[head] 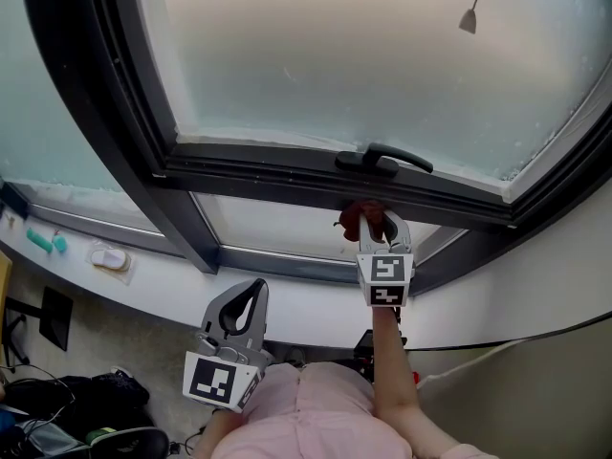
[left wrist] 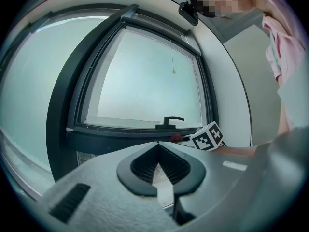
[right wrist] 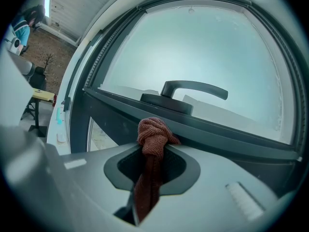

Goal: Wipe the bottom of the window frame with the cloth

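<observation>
Reddish-brown cloth [right wrist: 153,144], bunched, pinched in right gripper [right wrist: 147,178]

Bunched rust-red cloth [right wrist: 153,141] against dark window frame [right wrist: 231,137].

The right gripper [head: 381,229] reaches forward on an outstretched bare forearm [head: 387,371], and its marker cube [head: 385,280] faces the head camera. Its jaws are clamped on a reddish cloth [right wrist: 153,139], which bunches in a knot above the tips and hangs down between them. The left gripper [head: 251,299] is held lower and closer to the body, to the left of the right arm, with its jaws pointing forward. Its tips meet with nothing between them.
</observation>
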A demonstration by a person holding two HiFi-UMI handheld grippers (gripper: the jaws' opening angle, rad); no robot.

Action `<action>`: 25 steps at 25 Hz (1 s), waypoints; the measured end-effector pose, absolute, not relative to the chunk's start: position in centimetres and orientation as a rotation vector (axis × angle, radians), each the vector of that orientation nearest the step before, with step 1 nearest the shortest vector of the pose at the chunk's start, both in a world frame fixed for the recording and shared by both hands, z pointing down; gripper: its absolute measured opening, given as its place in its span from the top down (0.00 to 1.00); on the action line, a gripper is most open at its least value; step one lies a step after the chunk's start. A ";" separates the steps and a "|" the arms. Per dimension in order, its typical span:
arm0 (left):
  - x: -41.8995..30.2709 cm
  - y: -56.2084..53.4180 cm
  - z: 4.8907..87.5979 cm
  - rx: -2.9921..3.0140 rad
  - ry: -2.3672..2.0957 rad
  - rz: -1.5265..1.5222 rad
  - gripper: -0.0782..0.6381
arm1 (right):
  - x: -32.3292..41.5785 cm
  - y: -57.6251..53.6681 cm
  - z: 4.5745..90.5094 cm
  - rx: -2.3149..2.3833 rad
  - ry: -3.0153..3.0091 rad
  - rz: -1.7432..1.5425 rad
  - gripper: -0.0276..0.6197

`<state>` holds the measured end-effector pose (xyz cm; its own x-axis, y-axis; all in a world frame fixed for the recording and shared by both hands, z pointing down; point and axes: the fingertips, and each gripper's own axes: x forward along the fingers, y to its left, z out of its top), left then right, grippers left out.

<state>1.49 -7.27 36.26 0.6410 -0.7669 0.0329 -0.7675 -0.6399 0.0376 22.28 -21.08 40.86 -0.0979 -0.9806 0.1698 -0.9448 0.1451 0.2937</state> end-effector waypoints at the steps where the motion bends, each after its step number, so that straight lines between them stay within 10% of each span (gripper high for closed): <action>1: 1.5 -7.2 36.2 2.802 -1.309 0.022 0.90 | 22.5 -21.0 40.9 1.860 -2.103 -0.151 0.85; 25: 2.6 -7.4 36.3 2.821 -1.273 0.013 0.90 | 25.1 -20.6 41.5 1.810 -2.065 -0.188 0.85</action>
